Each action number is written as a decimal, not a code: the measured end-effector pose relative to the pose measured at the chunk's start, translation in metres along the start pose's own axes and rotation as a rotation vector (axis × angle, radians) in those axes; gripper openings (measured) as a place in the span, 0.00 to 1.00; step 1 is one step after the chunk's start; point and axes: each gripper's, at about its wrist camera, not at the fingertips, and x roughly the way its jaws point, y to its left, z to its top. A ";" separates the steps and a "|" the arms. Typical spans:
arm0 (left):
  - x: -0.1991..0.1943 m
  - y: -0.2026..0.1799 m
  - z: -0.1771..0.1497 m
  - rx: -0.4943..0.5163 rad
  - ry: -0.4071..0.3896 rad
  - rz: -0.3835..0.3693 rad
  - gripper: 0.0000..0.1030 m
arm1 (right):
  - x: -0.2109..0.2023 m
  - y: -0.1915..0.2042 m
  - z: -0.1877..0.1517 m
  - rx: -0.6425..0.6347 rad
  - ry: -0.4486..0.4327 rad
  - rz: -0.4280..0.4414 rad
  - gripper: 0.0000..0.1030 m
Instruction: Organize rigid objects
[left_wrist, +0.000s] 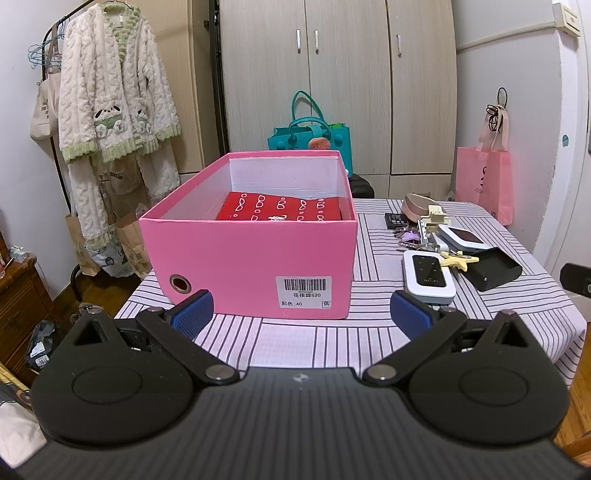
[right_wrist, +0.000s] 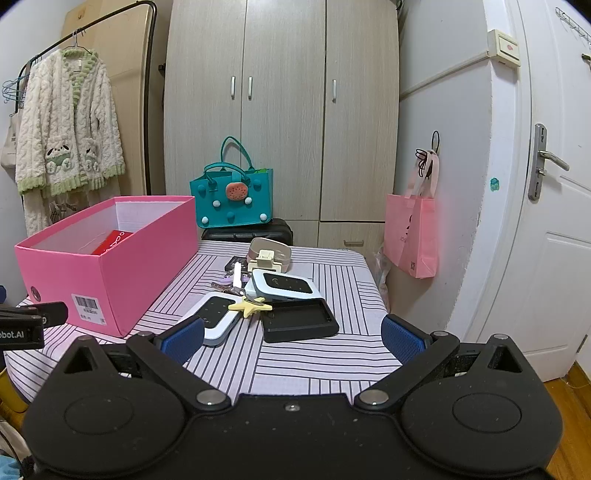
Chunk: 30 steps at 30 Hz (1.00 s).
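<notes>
- Right hand-held gripper (right_wrist: 291, 338): jaws spread wide, nothing between the blue pads, touching nothing; it hangs over the near edge of the striped surface (right_wrist: 295, 358).
- Left hand-held gripper (left_wrist: 301, 314): also wide open and empty, squared up to the near end wall of the pink box (left_wrist: 247, 258), not touching it.
- Task things: a loose cluster on the surface to the right of the pink box, straight ahead of the right hand-held gripper. Nearest is the black tray (right_wrist: 299, 319), just ahead and close to centre; the white Wi-Fi unit (right_wrist: 214, 317) lies ahead-left, its long axis running diagonally away to the right.
- A yellow star key tag (right_wrist: 251, 307) overlaps both of those; keys, a second white device (right_wrist: 284, 287) and a beige case (right_wrist: 269, 251) sit further back.
- Judgement: the right arm is the nearer to the cluster; the left is nearer to the box.
- Pink box: open-topped, long axis running away from the left hand-held gripper, with a red packet (left_wrist: 280, 212) already inside.
</notes>
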 end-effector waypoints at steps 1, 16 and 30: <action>0.000 0.000 0.000 0.001 0.001 0.001 1.00 | 0.000 0.000 0.000 0.000 0.001 0.001 1.00; -0.001 0.002 0.019 -0.021 0.029 -0.067 0.99 | -0.006 -0.020 0.013 -0.053 -0.094 0.214 1.00; 0.017 -0.056 0.044 0.072 -0.019 -0.228 0.99 | 0.071 -0.051 0.010 -0.110 0.083 0.319 1.00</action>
